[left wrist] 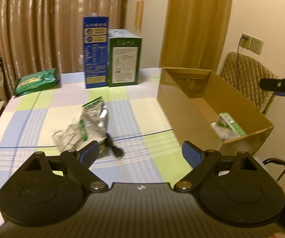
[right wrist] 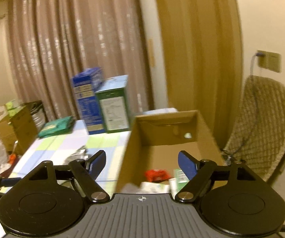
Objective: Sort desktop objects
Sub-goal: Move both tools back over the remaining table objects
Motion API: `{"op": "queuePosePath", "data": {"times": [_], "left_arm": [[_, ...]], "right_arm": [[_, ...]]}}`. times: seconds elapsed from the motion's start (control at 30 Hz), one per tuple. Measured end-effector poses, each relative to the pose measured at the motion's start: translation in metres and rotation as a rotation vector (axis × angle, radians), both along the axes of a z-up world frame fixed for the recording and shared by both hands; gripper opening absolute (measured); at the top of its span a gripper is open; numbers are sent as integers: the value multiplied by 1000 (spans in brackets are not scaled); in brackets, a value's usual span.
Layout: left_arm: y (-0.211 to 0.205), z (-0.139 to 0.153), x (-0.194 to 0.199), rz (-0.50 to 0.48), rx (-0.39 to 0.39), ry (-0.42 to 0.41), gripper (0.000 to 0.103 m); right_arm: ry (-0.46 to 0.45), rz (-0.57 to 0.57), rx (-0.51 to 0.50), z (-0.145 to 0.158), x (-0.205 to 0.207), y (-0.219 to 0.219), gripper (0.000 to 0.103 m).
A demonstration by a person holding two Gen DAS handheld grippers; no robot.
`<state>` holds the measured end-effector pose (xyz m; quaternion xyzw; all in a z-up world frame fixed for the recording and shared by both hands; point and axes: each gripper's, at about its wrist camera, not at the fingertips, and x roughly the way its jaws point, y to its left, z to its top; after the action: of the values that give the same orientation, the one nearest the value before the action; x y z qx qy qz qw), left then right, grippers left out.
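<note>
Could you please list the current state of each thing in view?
Cardboard box: open-topped, partly filled.
Red packet: inside the box.
Silver foil pouch: crumpled, lying on the tablecloth.
Blue carton: upright.
Green carton: upright.
Left gripper: jaws open, empty.
Right gripper: jaws open, empty.

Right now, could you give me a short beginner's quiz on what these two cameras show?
1. True or false: the cardboard box is empty.
2. Which stands taller at the table's far edge: A the blue carton, B the green carton?
3. What lies on the tablecloth just ahead of the left gripper?

Key: 1. False; a red packet and a green-and-white box lie inside. 2. A. 3. Crumpled silver pouches and a black cable.
</note>
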<state>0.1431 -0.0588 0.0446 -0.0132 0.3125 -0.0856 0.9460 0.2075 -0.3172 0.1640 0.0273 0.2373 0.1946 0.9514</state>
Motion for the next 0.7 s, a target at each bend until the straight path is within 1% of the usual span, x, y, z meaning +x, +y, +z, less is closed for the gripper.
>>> {"op": "queuePosePath", "data": {"times": [0.2, 0.4, 0.57, 0.7], "left_arm": [[38, -5, -19, 82, 39, -3, 88], [79, -9, -32, 172, 63, -11, 89], [105, -13, -35, 209, 65, -34, 89], [118, -19, -29, 224, 59, -45, 89]], "right_arm": [[-2, 95, -16, -2, -16, 44, 80], [15, 165, -34, -12, -23, 79, 81], [30, 207, -62, -25, -25, 102, 81], [42, 228, -91, -38, -20, 119, 81]]}}
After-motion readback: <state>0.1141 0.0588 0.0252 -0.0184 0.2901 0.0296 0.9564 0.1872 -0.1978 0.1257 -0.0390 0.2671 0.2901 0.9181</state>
